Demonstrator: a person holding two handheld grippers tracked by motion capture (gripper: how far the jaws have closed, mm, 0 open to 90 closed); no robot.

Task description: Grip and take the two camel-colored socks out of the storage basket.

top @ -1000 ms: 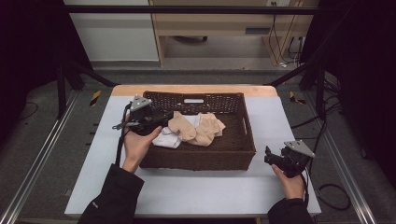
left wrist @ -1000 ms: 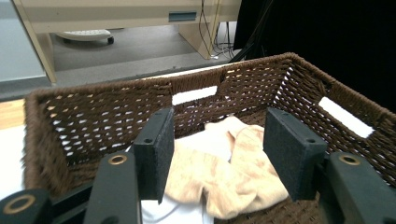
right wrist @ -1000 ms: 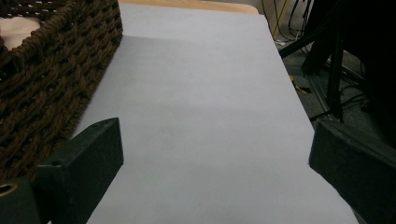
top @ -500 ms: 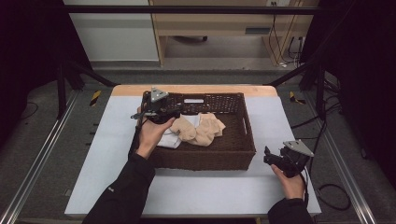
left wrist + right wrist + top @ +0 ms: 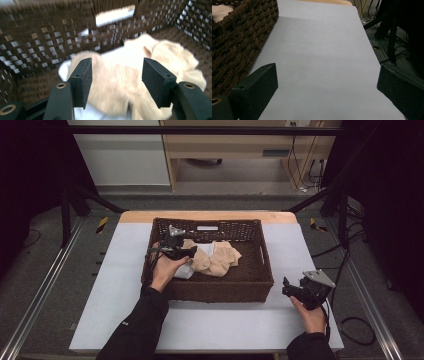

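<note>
My left gripper (image 5: 116, 82), jaws just widened and empty, reaches for the beige cloth (image 5: 212, 260) in the basket (image 5: 220, 290); next, close on it. Right gripper (image 5: 295, 290), at four o'clock, waits open.

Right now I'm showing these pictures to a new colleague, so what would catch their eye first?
Most likely the dark woven basket in the middle of the white table, with a heap of beige and white cloths inside. Next, the left gripper, reaching into the basket with its jaws open just over the beige cloth. The right gripper rests open on the table, right of the basket.
</note>
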